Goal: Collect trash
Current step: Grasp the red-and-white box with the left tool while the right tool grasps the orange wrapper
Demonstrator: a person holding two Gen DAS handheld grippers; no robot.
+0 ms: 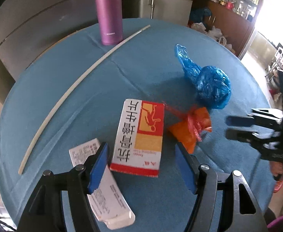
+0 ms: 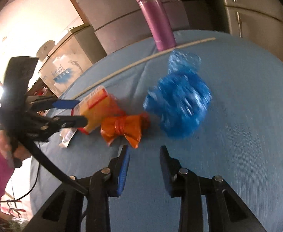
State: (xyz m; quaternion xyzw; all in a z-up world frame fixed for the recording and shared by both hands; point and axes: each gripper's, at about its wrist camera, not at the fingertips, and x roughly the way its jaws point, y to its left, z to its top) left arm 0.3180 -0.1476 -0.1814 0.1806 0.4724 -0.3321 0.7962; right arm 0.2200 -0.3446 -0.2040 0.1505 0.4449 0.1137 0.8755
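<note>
A round worktop [image 1: 64, 81] under a blue cloth carries several pieces of trash near its middle. A red, yellow and white carton [image 1: 141, 135] lies flat, with a white carton [image 1: 104, 189] beside it, closer to the near edge. An orange bag [image 1: 191, 129], knotted at its middle like a bow, touches the first carton's far side. A crumpled blue bag [image 1: 211, 83] sits just beyond, towards the far edge. A long pale strip [image 1: 79, 81] curves across the cloth, and a purple flask [image 1: 110, 11] stands upright at the far edge.

The left gripper [image 1: 141, 170] hangs over the red carton, jaws apart on either side of it and not pressing. The right gripper [image 2: 144, 168] points at bare cloth just short of the orange bag, jaws drawn narrow with nothing between them.

The cartons look light, stiff and probably empty, so they may crush; hold them across the short sides. Both bags look thin, soft and slippery. The knot is likely the surest hold on the orange one, and a gathered fold on the blue.
</note>
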